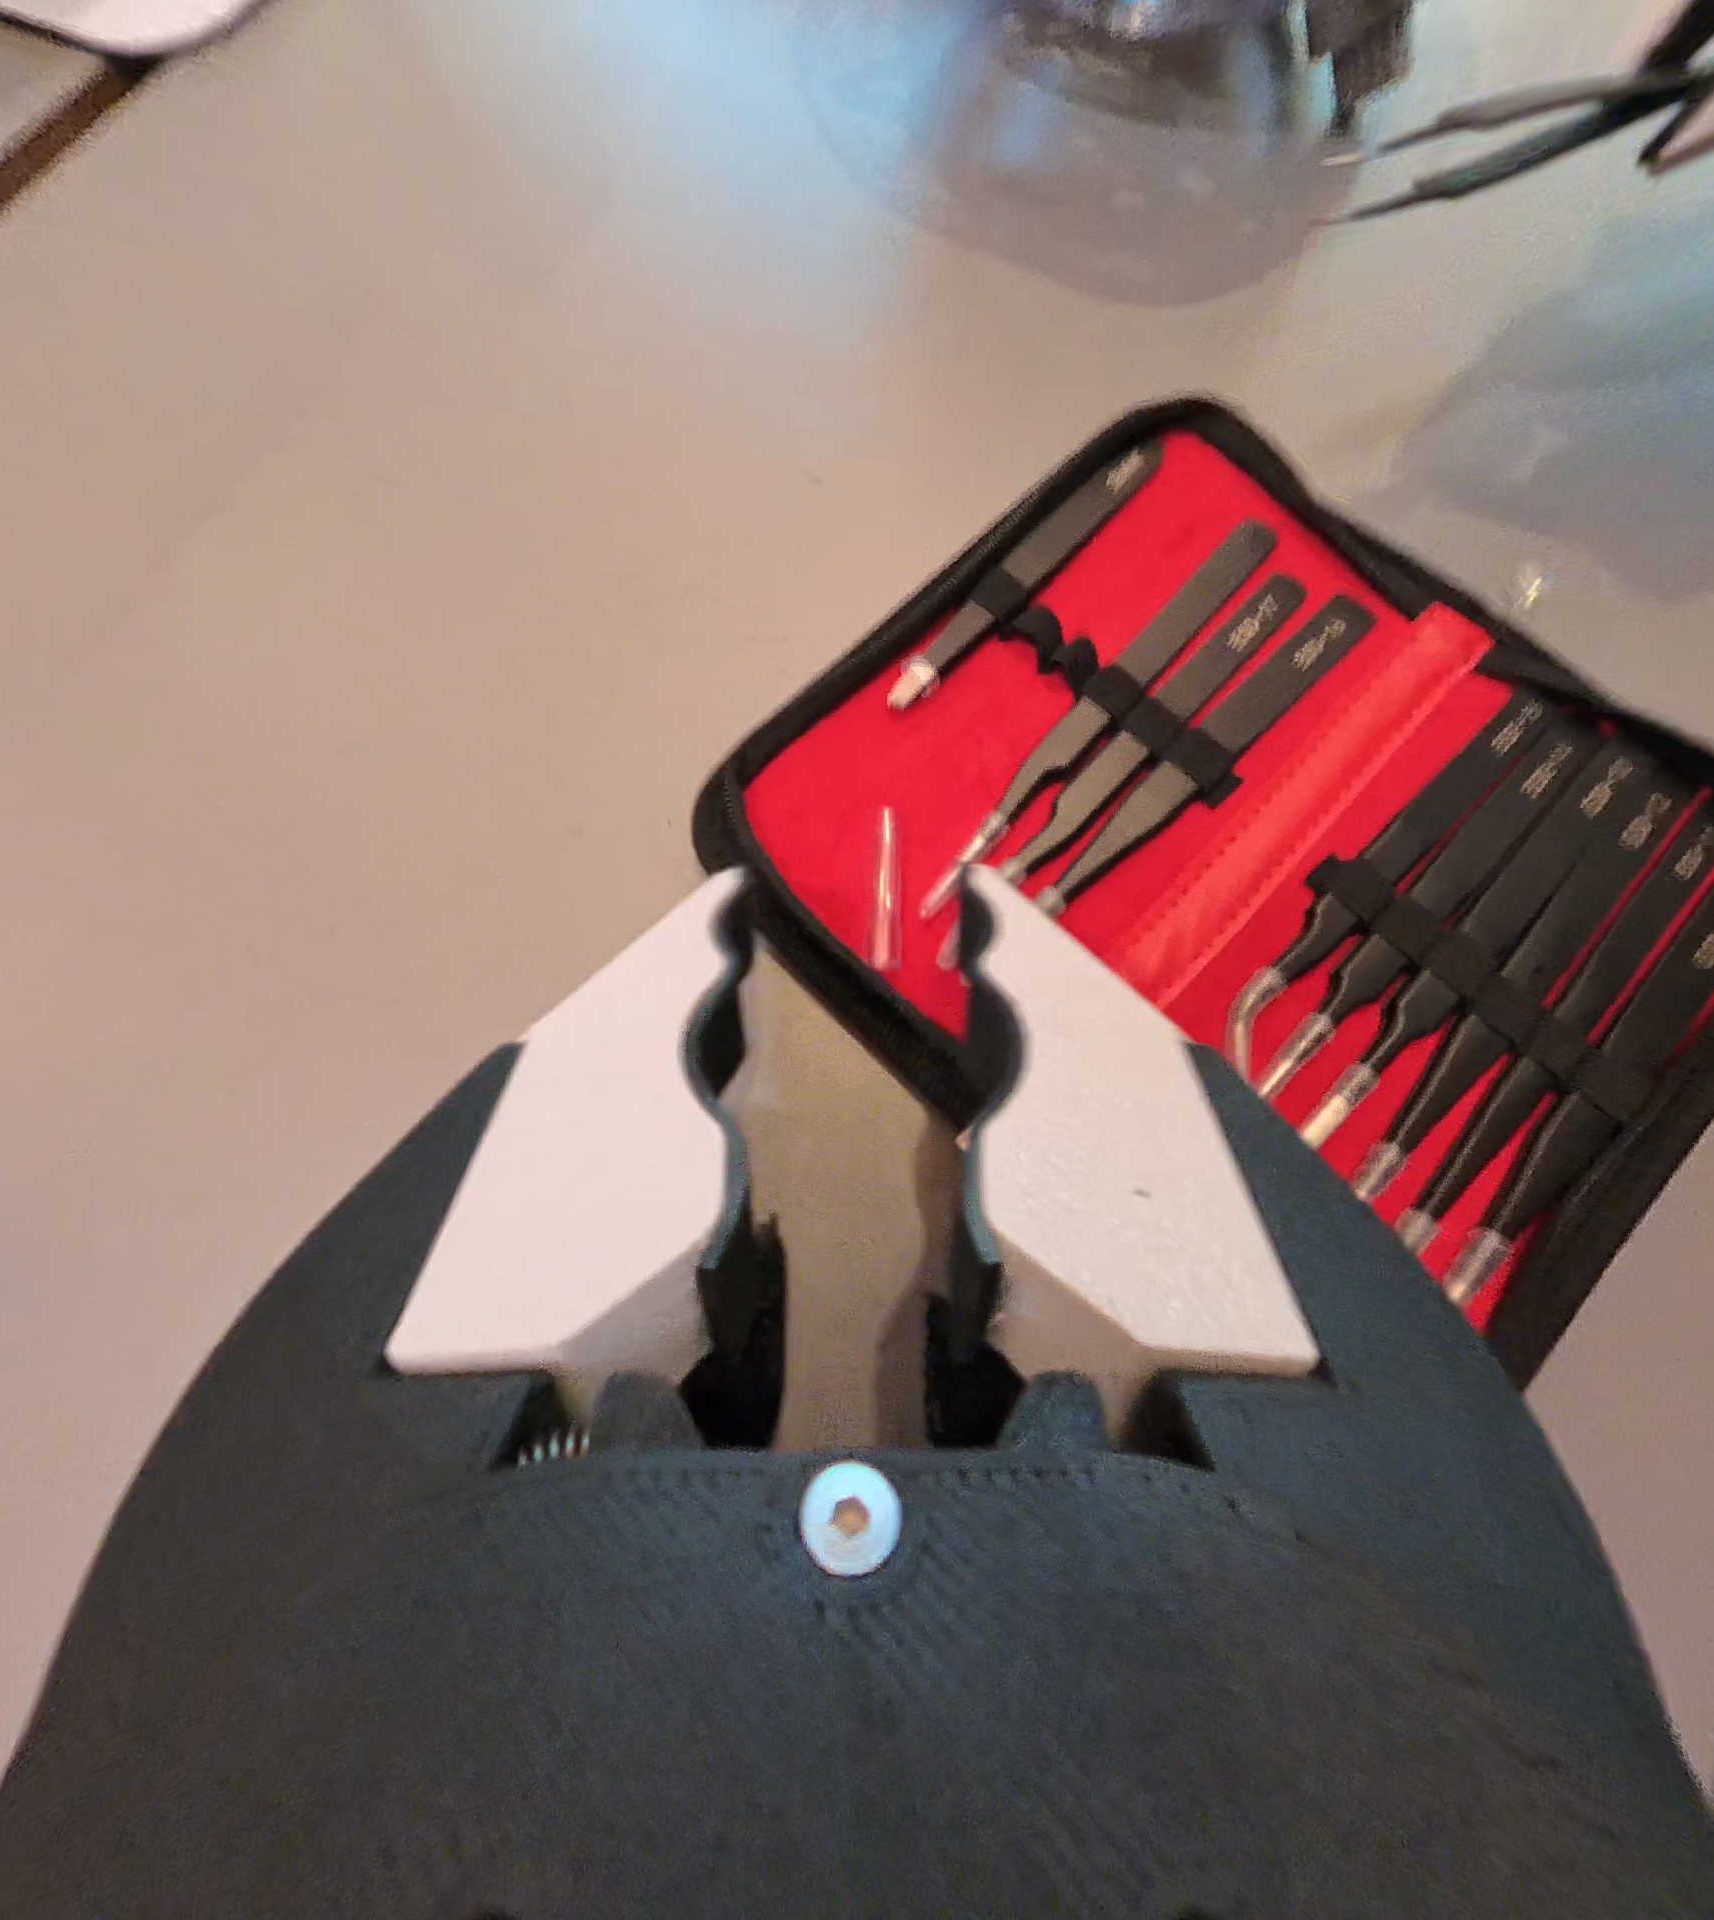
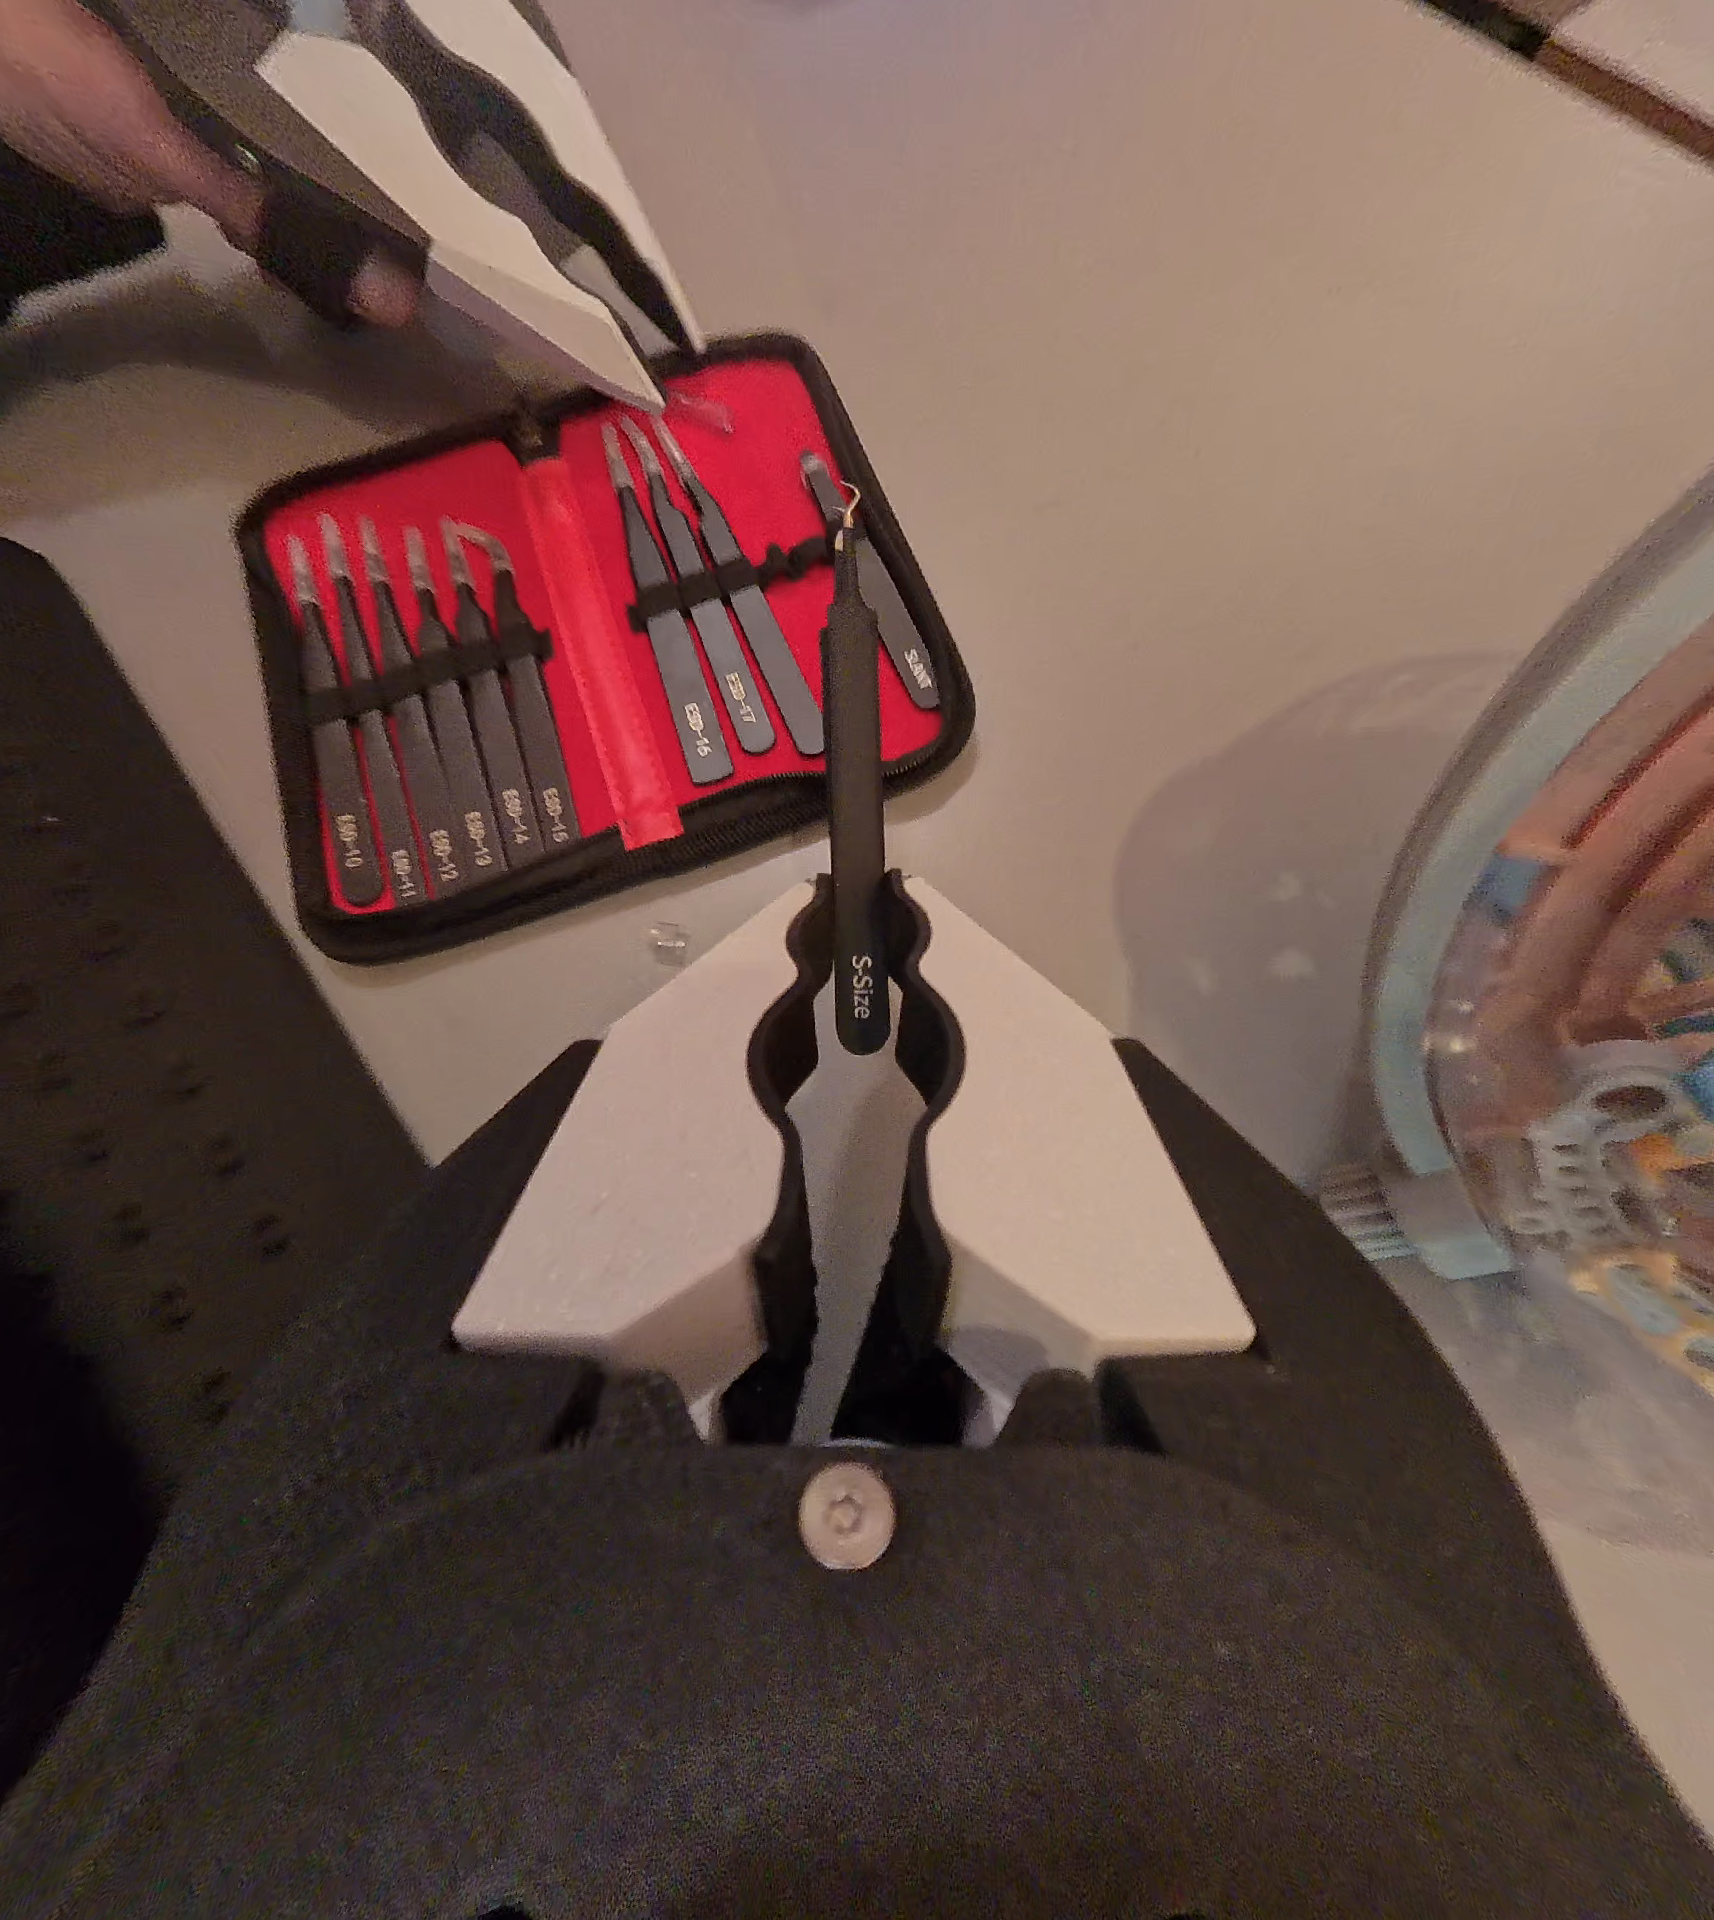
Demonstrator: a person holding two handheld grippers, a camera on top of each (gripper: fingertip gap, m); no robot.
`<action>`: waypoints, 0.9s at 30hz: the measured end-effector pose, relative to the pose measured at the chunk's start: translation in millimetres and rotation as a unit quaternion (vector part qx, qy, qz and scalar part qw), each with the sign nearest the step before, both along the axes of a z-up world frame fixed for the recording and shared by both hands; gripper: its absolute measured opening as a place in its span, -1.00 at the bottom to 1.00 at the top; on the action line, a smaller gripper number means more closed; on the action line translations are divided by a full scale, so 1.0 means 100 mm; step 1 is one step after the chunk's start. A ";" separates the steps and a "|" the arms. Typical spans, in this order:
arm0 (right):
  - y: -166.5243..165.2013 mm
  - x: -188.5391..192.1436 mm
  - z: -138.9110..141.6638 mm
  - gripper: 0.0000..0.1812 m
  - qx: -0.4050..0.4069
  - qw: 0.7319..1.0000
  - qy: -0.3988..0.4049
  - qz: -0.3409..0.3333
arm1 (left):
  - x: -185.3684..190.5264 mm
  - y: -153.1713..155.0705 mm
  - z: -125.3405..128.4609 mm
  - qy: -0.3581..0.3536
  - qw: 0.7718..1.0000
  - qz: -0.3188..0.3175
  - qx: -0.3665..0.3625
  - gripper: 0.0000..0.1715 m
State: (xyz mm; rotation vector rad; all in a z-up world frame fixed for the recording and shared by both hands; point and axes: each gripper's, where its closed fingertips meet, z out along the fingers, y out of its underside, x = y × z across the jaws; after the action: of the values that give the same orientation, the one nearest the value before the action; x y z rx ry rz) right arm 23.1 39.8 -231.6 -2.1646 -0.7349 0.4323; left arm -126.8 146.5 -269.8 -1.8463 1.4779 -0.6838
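Note:
An open black zip case (image 2: 894,582) with red lining lies flat on the pale table and holds two rows of black tweezers under elastic bands. It also shows in the left wrist view (image 1: 1352,748). My right gripper (image 2: 858,883) is shut on a black tweezer with a hooked tip (image 2: 853,727), which points at the case's right half, above a gap in the row. My left gripper (image 1: 858,894) is open, with its tips over the case's near corner by loose clear tip caps (image 1: 882,883). It shows in the right wrist view (image 2: 671,374) above the case's far edge.
A clear plastic tub (image 2: 1611,1039) with colourful small parts stands to the right of the case. A black perforated mat (image 2: 53,935) lies to the left. A small clear cap (image 2: 666,935) lies on the table. A gloved hand (image 2: 313,249) holds the left gripper. The table edge (image 1: 1,177) runs at the far left. The tips of one gripper are about 20 centimeters away from the tips of the other.

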 end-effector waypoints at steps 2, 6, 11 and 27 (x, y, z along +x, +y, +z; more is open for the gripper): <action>-0.04 0.04 0.13 -0.94 0.006 0.999 0.036 0.001 | 0.06 -0.01 0.24 -0.037 0.999 0.007 0.010 -0.50; -0.21 0.08 0.41 -0.94 0.016 0.988 0.151 0.008 | 0.44 -0.39 0.70 -0.109 0.993 -0.040 -0.006 -0.51; -0.39 0.16 0.73 -0.94 0.039 0.966 0.256 0.015 | 1.11 -1.03 1.17 -0.189 0.971 -0.124 -0.083 -0.58; -0.68 0.60 0.93 -0.94 0.047 0.913 0.405 0.016 | 2.14 -1.52 1.64 -0.350 0.911 -0.097 -0.194 -0.89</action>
State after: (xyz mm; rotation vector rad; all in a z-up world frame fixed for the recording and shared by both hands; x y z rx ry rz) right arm 82.8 -28.5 -138.4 -1.6502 -0.3035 1.1864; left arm 86.9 -5.8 -106.2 -1.4642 1.0858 -1.6355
